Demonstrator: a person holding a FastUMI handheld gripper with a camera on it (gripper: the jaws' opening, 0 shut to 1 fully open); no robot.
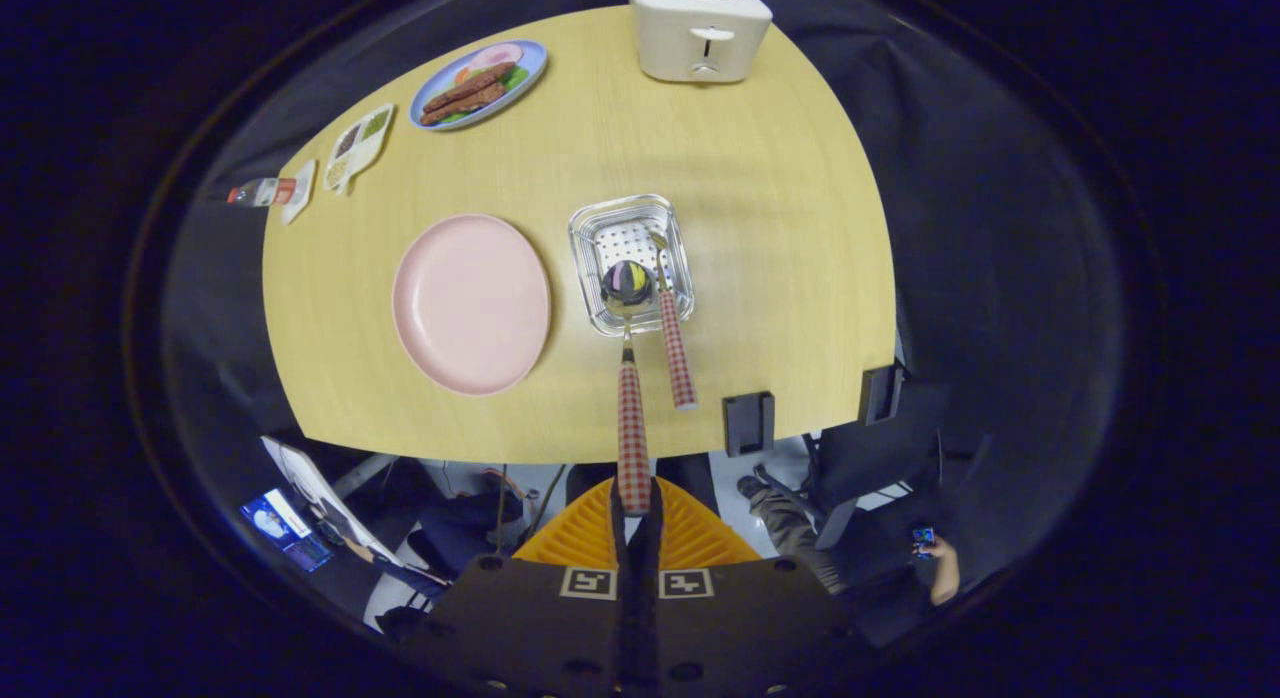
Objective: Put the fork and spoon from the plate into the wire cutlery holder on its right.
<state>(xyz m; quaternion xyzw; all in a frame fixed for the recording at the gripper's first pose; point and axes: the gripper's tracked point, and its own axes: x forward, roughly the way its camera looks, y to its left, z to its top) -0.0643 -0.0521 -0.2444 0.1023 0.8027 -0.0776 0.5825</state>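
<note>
Fingers are clamped on the end of the spoon's checked handle, holding it out ahead with its bowl over the near side of the holder. Spoon looks light and stiff, probably slick on its shiny bowl, so the patterned handle seems the better place to grip. Its handle is red-and-white check, its bowl mirror-bright. Fork with a matching handle already leans in the holder, tines down, handle sticking out toward the counter's near edge. Left of the holder sits the bare pink plate. At the far edge stands a toaster.
</note>
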